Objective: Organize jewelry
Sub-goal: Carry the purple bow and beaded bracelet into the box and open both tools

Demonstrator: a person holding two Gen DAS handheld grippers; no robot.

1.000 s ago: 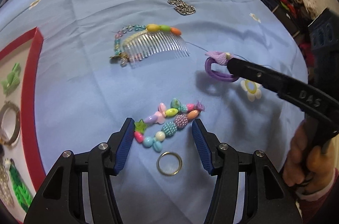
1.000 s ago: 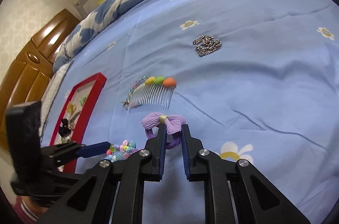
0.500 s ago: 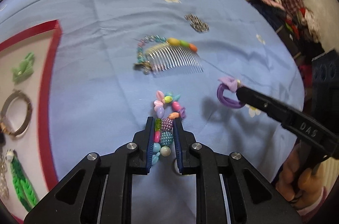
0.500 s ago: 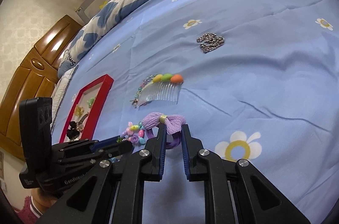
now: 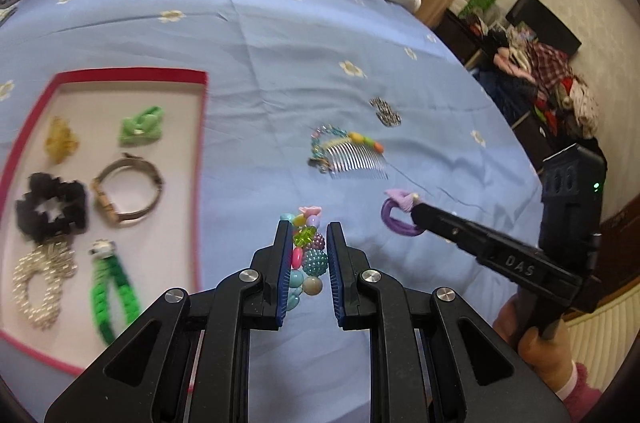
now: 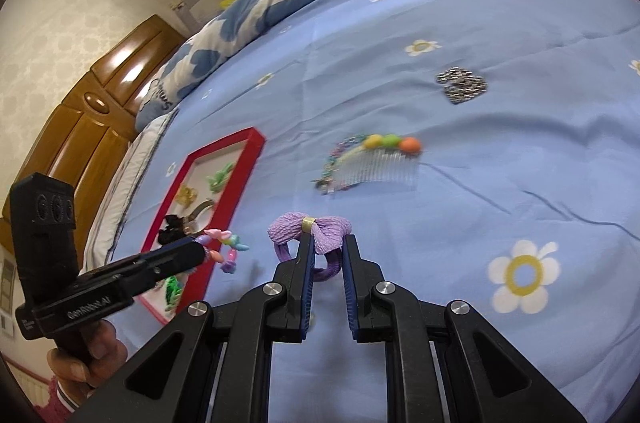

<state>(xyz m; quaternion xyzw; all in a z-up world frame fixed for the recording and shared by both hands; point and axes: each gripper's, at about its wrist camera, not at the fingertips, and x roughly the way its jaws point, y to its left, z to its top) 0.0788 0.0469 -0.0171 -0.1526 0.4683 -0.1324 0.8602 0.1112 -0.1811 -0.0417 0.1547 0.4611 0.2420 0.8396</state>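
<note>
Your left gripper (image 5: 307, 243), wide open around the bead bracelet (image 5: 306, 255) a second ago, has clamped onto it and lifted it off the sheet (image 5: 280, 43), swinging toward the red tray (image 5: 198, 183), now fully in view. Your right gripper (image 6: 324, 259) has raised the purple hair tie (image 6: 310, 235) slightly.
</note>
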